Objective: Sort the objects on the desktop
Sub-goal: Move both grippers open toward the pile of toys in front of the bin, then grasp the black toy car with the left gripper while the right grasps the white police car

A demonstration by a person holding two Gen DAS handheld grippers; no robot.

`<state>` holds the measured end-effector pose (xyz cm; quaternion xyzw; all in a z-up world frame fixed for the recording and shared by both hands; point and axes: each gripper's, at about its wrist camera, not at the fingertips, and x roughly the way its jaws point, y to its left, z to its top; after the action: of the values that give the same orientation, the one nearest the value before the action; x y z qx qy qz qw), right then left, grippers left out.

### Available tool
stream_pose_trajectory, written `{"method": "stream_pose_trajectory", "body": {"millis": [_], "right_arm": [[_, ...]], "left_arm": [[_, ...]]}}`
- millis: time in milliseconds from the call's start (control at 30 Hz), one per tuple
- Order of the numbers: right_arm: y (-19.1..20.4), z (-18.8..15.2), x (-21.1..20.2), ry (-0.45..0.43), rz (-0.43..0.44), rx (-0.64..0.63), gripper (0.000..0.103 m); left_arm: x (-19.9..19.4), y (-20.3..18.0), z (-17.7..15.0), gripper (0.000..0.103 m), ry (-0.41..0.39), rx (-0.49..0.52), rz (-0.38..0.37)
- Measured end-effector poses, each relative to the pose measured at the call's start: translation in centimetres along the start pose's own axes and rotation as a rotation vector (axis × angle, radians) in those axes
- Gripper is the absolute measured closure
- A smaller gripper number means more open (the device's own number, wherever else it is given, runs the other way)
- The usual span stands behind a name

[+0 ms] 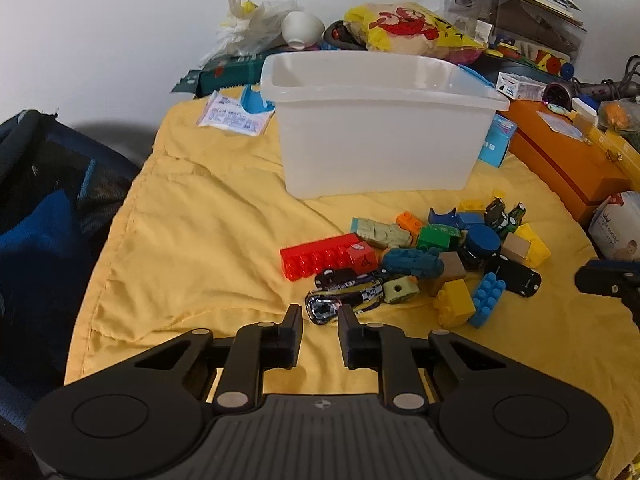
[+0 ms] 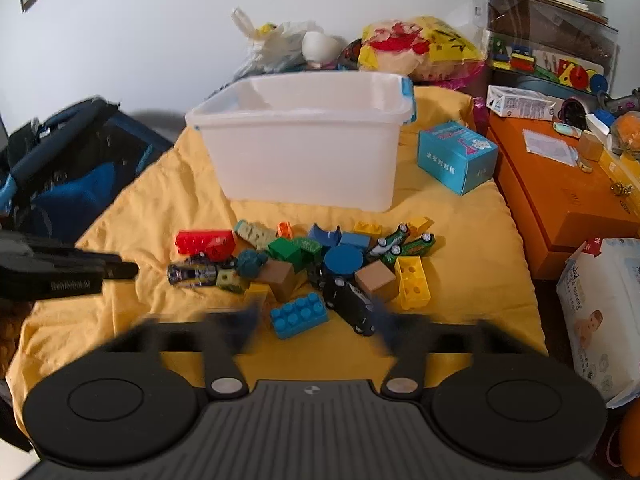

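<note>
Toy pile [image 2: 312,268] before white bin [image 2: 304,160]; left gripper [image 1: 320,320] parted, empty; right gripper [image 2: 316,320] spread, blurred; labels unreadable.

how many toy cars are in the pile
4 clearly visible: a chrome and black car at the pile's near left by the left gripper, a black car near front, two green cars at the back. More may be buried.
</note>
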<state>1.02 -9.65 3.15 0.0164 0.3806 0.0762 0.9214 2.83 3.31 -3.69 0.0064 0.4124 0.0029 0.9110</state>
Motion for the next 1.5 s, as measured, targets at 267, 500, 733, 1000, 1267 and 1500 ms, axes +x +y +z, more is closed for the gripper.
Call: {"method": "stream_pose_trajectory", "body": {"millis": [267,500,733,1000,1267,1500], "right_arm": [[-0.7,-0.9,1.3,0.032,-0.003,0.016,0.095],[-0.8,-1.6,3.0,0.032,0.000,-0.006,0.014],[-2.3,-1.5,6.1,0.049,-0.037,-0.049,0.033],[-3.3,-1.3,8.8,0.073,0.003,-0.078,0.052],[-3.4,-1.3,10.7,0.122,0.043,-0.085,0.058],[-3.3,-1.6,8.8,0.090,0.099,-0.056,0.081]], "left_arm": [[1.5,0.3,-0.2,0.073,-0.016,-0.014,-0.043],[4.6,-0.5,-0.8,0.043,0.019,0.054,0.014],[6.9,0.7,-0.6,0.040,0.012,0.048,-0.055],[8.3,0.0,-0.3,0.038,0.021,0.080,-0.152],[9.4,-1.2,0.3,0.039,0.040,0.148,-0.162],[7.7,-1.6,0.2,0.039,-0.002,0.149,-0.149]]}}
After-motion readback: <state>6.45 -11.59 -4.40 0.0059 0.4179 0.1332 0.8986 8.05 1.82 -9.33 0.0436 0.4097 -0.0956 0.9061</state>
